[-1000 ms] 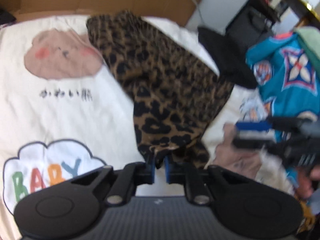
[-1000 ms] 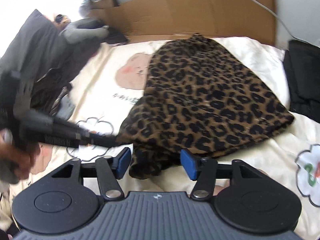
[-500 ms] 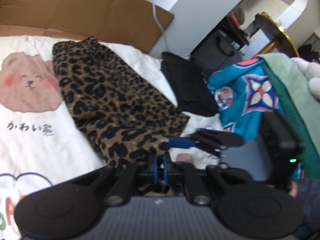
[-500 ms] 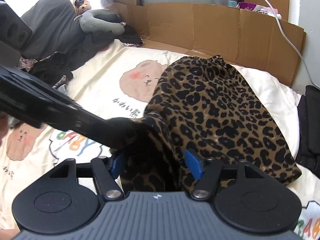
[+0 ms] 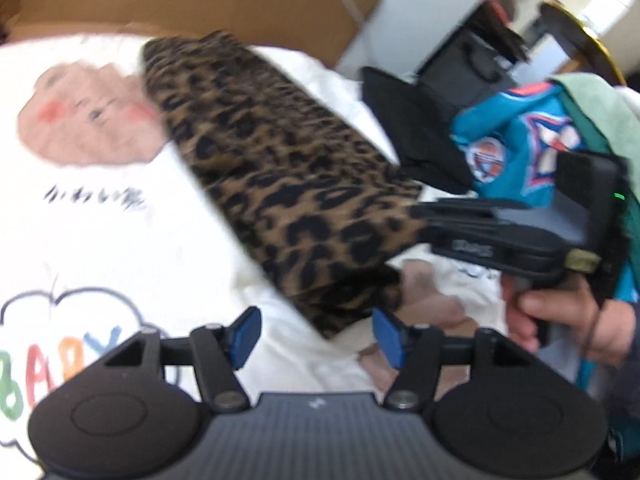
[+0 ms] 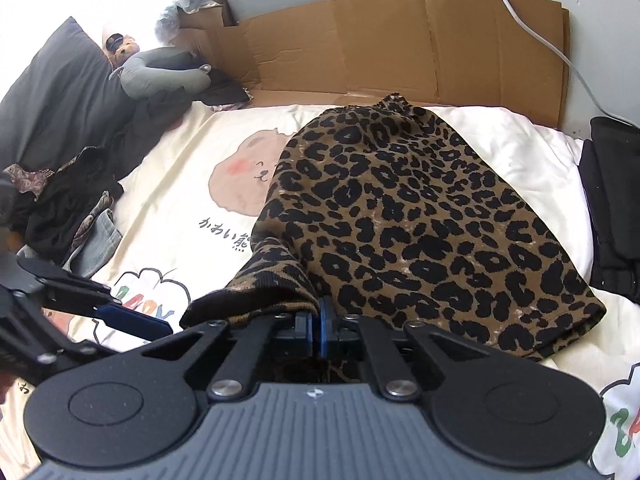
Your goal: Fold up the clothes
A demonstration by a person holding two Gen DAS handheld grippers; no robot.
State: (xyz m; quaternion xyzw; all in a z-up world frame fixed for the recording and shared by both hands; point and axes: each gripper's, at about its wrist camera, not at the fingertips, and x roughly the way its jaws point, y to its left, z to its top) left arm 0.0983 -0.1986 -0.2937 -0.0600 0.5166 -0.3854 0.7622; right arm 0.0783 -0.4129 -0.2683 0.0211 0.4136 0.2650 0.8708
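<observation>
A leopard-print garment [image 6: 416,232] lies folded lengthwise on a cream printed bedsheet [image 6: 180,208]; it also shows in the left wrist view [image 5: 280,176]. My right gripper [image 6: 316,330] is shut on the garment's near edge, which bunches over its fingers. In the left wrist view the right gripper [image 5: 424,216] shows from the side, clamped on the cloth. My left gripper [image 5: 316,338] is open and empty, just short of the garment's near corner. It appears at the lower left of the right wrist view [image 6: 132,320].
Flattened cardboard [image 6: 392,44] stands along the back of the bed. A dark pillow and a grey plush toy [image 6: 160,72] sit far left. Dark clothes [image 6: 60,208] are piled at left. Black folded clothes [image 6: 612,208] and a teal jersey [image 5: 520,140] lie at right.
My left gripper has let go of the garment's near edge and opened. My right gripper, open before, has closed on that edge.
</observation>
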